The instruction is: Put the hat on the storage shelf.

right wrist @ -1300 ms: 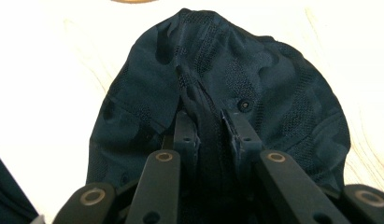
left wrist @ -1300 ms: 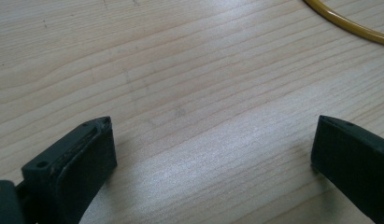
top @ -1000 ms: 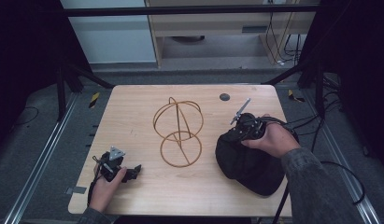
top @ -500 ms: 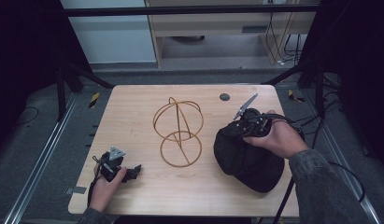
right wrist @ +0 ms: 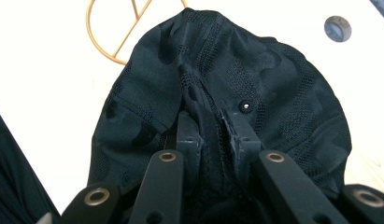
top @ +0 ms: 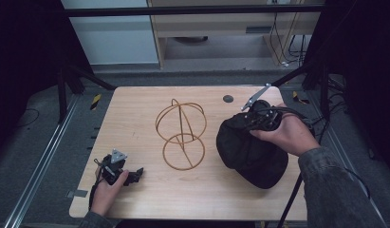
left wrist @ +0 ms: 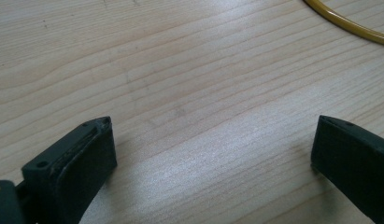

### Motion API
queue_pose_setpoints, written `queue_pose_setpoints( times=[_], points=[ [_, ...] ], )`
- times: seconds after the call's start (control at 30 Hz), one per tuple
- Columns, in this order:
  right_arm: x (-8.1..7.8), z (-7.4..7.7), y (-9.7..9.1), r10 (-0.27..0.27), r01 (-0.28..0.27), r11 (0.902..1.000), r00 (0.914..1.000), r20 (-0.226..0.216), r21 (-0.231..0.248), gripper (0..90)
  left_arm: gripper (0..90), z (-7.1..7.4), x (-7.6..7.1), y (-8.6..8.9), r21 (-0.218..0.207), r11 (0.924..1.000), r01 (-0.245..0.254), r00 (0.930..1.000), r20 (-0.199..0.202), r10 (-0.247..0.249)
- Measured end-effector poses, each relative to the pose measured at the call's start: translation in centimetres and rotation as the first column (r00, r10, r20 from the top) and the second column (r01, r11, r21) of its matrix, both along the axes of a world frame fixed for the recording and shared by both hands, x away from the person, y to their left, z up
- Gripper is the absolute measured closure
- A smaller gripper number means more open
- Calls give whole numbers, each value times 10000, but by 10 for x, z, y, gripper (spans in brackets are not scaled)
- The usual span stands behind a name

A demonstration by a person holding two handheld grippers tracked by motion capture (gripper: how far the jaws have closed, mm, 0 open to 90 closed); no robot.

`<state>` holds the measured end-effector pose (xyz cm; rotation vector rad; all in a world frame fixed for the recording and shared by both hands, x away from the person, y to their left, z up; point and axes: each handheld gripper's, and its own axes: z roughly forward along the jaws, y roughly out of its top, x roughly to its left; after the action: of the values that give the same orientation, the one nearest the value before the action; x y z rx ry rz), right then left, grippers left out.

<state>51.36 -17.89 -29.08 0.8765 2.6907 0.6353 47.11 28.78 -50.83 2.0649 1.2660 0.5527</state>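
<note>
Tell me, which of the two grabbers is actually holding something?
The right gripper, at the table's right side: its jaws pinch a fold of the black cap. The left gripper has its jaws wide apart over bare wood.

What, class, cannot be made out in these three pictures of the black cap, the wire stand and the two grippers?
- Black mesh fabric cap: its brim, in the right gripper view, hidden under its own bunched cloth.
- Right gripper: pads buried in a fold.
- Gold wire globe-shaped stand: cut off by the left gripper view's top edge.
- Small dark round disc on the wooden table: too small to identify in the high view.
</note>
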Motion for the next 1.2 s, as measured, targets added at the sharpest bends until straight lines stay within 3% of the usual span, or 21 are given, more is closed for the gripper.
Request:
queue_pose_setpoints(
  times=[0.73, 1.2],
  points=[
    [1, 36, -1, -178, 135, 9986, 9961, 867, 502, 783, 0, 0, 1, 0, 31, 10000, 33, 10000, 9, -33],
    [-3, 44, -2, -241, 169, 9977, 9937, 1096, 657, 783, 0, 0, 1, 0, 38, 10000, 36, 10000, 8, -36]
  ],
)
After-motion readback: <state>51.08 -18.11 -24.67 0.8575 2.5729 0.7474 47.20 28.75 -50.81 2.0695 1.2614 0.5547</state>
